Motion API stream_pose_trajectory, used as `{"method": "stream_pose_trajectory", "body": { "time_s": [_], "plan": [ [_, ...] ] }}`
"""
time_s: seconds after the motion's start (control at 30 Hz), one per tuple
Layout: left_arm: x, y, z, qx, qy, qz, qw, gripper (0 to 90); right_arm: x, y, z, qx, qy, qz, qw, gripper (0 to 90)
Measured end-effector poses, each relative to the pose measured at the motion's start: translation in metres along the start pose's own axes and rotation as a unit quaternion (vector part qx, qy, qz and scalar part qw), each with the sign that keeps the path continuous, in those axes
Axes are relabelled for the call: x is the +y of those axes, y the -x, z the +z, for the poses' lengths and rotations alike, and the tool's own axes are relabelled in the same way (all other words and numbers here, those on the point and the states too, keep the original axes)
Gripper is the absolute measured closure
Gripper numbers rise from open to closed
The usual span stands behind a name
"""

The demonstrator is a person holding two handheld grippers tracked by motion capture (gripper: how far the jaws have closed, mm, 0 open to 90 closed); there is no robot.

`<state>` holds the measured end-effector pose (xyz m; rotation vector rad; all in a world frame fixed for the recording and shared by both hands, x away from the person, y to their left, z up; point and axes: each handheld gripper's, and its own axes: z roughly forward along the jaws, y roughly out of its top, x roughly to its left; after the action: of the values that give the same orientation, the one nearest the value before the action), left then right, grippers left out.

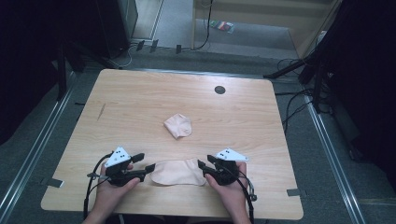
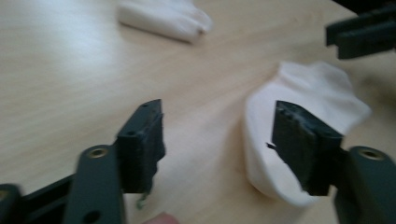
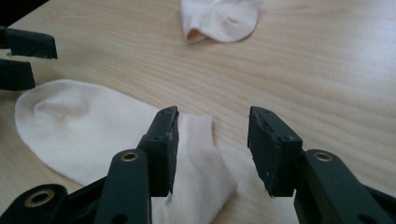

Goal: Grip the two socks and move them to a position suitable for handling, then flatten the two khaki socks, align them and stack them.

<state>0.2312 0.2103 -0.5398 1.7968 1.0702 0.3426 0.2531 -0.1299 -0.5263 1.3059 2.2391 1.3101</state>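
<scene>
While both of my grippers rest low on the pale wooden table [image 1: 140, 98], the flat sock [image 1: 177, 171] lies between them at the near edge, and a crumpled sock [image 1: 178, 125] sits farther out at mid-table. Left gripper [image 1: 150, 166] gapes at the toe, holding nothing; right gripper [image 1: 201, 164] stands part open astride the cuff, unpressed. Grey floor and black cables ring the table.

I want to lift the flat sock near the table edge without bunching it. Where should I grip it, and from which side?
Probably grip the flat sock at its cuff end, the ribbed open edge by the right claw, coming in from that side, low and level. The cuff's straight edge offers a lip to pinch; the rounded toe end by the left claw lies flatter.
</scene>
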Motion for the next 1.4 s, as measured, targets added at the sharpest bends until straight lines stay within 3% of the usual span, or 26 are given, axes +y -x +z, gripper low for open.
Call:
{"method": "stream_pose_trajectory", "body": {
  "time_s": [0.17,0.33,0.43,0.6,0.83,0.9,1.07,1.23,1.3,1.4],
  "plan": [
    [0.006,-0.021,0.003,0.039,0.04,-0.023,0.9982,28.8,0.017,-0.003,0.008,-0.007,0.023,-0.01,0.9997,53.4],
    [0.004,-0.036,0.005,0.08,0.044,-0.035,0.9952,29.8,0.038,0.001,0.023,-0.016,0.033,-0.016,0.9992,57.2],
    [0.003,-0.038,0.006,0.082,0.045,-0.041,0.9948,29.8,0.048,0.004,0.03,-0.022,0.033,-0.02,0.999,58.3],
    [0.002,-0.032,0.011,0.097,0.036,-0.026,0.9943,30.4,0.076,0.023,0.059,-0.031,0.027,-0.009,0.9991,58.9],
    [0.003,-0.033,0.011,0.092,0.032,-0.029,0.9948,30.6,0.092,0.035,0.093,-0.022,0.006,-0.015,0.9996,59.2],
    [0.003,-0.033,0.011,0.091,0.03,-0.032,0.9948,30.8,0.097,0.036,0.106,-0.015,-0.004,-0.005,0.9999,57.5],
    [0.003,-0.033,0.012,0.089,0.027,-0.034,0.9951,31.4,0.1,0.04,0.13,-0.013,-0.02,-0.003,0.9997,57.6],
    [0.003,-0.033,0.013,0.089,0.023,-0.033,0.9952,32.0,0.099,0.044,0.144,-0.015,-0.025,0.005,0.9995,49.9],
    [0.003,-0.033,0.013,0.089,0.022,-0.033,0.9953,32.1,0.097,0.042,0.148,-0.014,-0.032,-0.002,0.9994,53.0],
    [0.003,-0.033,0.013,0.088,0.022,-0.034,0.9953,32.1,0.095,0.036,0.15,-0.022,-0.036,-0.026,0.9988,68.2]
  ]
}}
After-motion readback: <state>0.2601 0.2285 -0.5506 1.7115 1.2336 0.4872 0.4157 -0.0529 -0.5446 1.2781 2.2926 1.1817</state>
